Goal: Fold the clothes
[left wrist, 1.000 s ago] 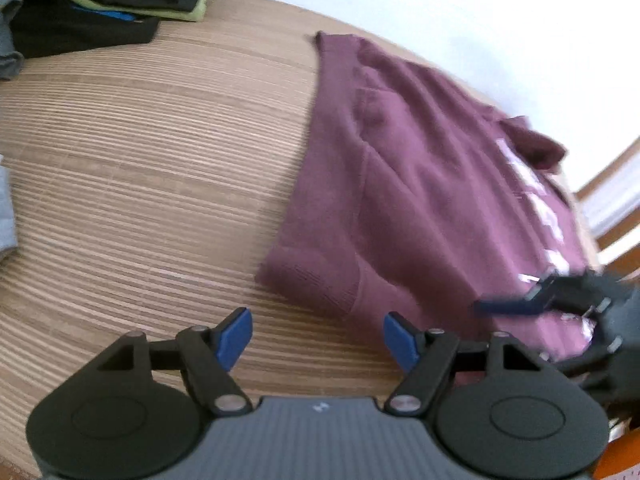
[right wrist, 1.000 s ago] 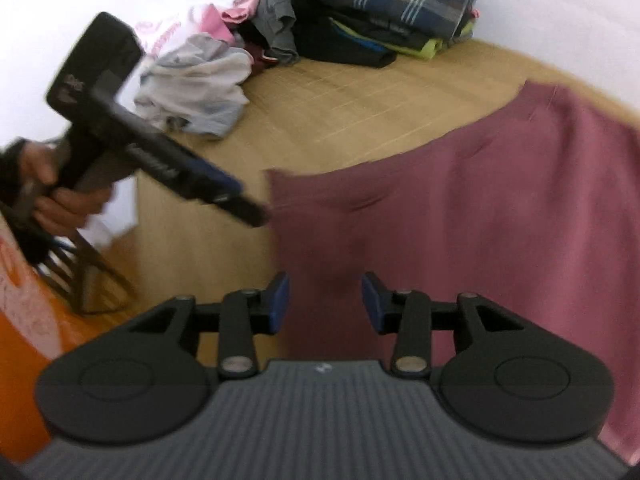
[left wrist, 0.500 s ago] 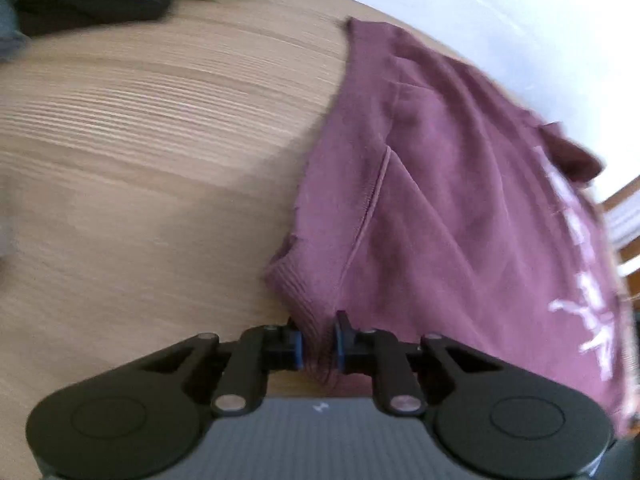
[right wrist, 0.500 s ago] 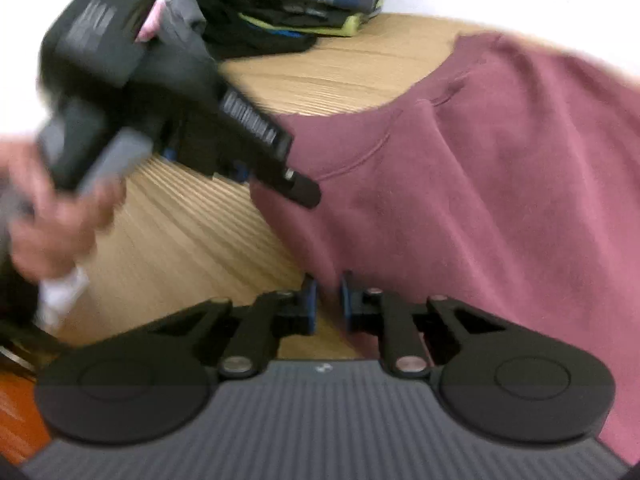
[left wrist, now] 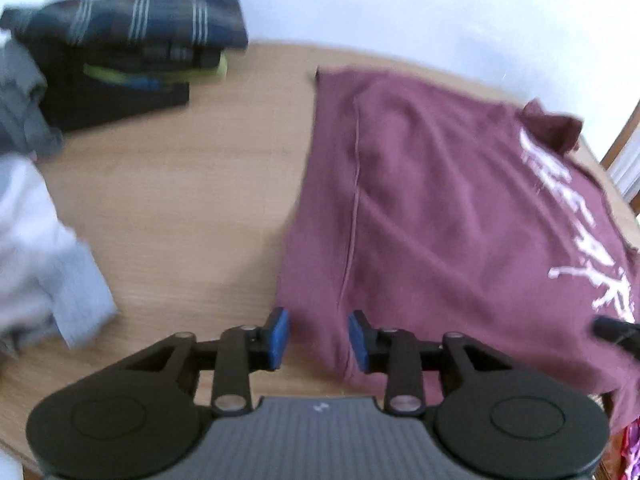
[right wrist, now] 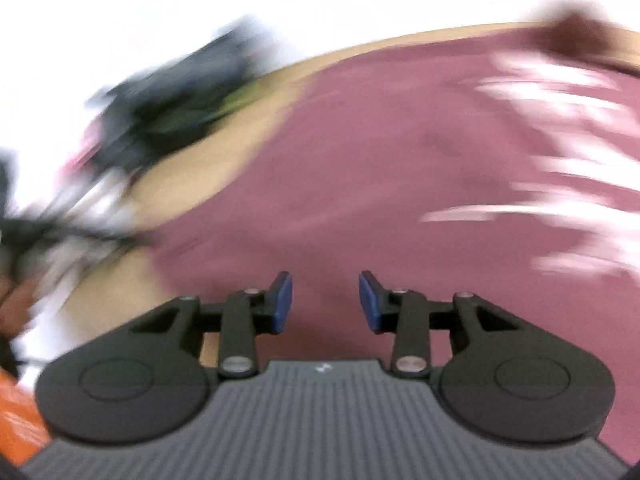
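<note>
A maroon sweatshirt (left wrist: 460, 216) lies spread on a wooden table (left wrist: 200, 184), white lettering facing up. The left gripper (left wrist: 318, 338) hovers at its near edge, jaws parted and empty; the right gripper (right wrist: 325, 302), likewise parted, sits over the blurred cloth. The fold seems between grasps; next comes choosing an edge. Bare wood lies left, before a folded stack (left wrist: 132, 60) and loose laundry (left wrist: 44, 260).

We hold the left claw (left wrist: 318, 336) low with its two blue pads (left wrist: 279, 334) parted and nothing pinched between them. The right claw (right wrist: 325, 302) is likewise spread, its blue pads (right wrist: 370, 304) standing apart and bare. In the left wrist view, the dark tip of the right claw shows at the far right edge.
</note>
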`<move>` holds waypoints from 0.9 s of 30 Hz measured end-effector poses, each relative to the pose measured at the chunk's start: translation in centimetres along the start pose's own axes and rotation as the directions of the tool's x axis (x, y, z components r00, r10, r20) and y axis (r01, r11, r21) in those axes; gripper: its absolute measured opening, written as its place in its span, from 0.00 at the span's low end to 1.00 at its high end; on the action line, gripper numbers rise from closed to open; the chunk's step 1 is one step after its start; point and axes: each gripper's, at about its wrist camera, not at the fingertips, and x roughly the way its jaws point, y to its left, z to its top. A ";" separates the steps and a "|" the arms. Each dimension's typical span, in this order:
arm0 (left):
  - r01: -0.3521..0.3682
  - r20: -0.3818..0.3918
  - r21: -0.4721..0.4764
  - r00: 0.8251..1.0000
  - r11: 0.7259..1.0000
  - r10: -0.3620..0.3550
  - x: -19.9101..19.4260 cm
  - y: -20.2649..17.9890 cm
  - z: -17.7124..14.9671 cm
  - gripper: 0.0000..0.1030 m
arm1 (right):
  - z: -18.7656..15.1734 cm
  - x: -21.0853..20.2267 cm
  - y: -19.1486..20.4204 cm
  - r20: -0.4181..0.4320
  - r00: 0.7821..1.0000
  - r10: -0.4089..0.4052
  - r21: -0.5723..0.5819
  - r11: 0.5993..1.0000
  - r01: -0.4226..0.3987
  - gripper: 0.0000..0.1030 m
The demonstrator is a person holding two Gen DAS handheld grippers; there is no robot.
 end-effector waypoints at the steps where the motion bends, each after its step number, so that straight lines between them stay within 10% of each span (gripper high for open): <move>1: 0.019 0.018 -0.009 1.000 1.000 -0.019 0.1 0.0 0.5 0.45 | -0.2 -2.3 -3.7 0.045 0.988 -0.149 0.083 0.986 0.145 0.40; 4: 0.040 0.013 -0.023 0.999 0.999 -0.040 1.8 -0.8 1.1 0.49 | -0.5 -6.3 -12.5 0.048 0.862 -0.505 0.252 0.841 0.479 0.42; 6: 0.035 -0.016 -0.024 0.999 0.999 -0.035 3.5 -1.6 1.2 0.48 | -0.5 -7.5 -16.6 0.016 0.815 -0.579 0.283 0.784 0.552 0.42; 10: 0.026 -0.072 -0.024 0.997 0.999 -0.027 6.9 -3.3 1.2 0.47 | 0.5 -6.5 -20.5 -0.042 0.846 -0.532 0.267 0.810 0.522 0.42; 19: -0.150 -0.115 0.166 0.979 0.975 0.170 9.3 -7.7 -0.7 0.59 | 2.1 -4.6 -21.2 -0.014 0.775 -0.632 0.190 0.759 0.622 0.43; 23: -0.178 -0.140 0.078 0.972 0.981 0.187 9.4 -7.4 -0.3 0.63 | 1.8 -4.2 -23.1 -0.019 0.821 -0.571 0.248 0.793 0.557 0.53; 26: -0.221 -0.185 0.059 0.956 0.974 0.228 9.4 -7.9 -0.1 0.66 | 2.4 -4.7 -24.2 -0.052 0.825 -0.563 0.217 0.800 0.560 0.12; 27: -0.232 -0.216 0.038 0.948 0.972 0.235 9.3 -8.1 0.0 0.66 | 2.6 -5.0 -24.6 -0.069 0.823 -0.563 0.208 0.799 0.564 0.12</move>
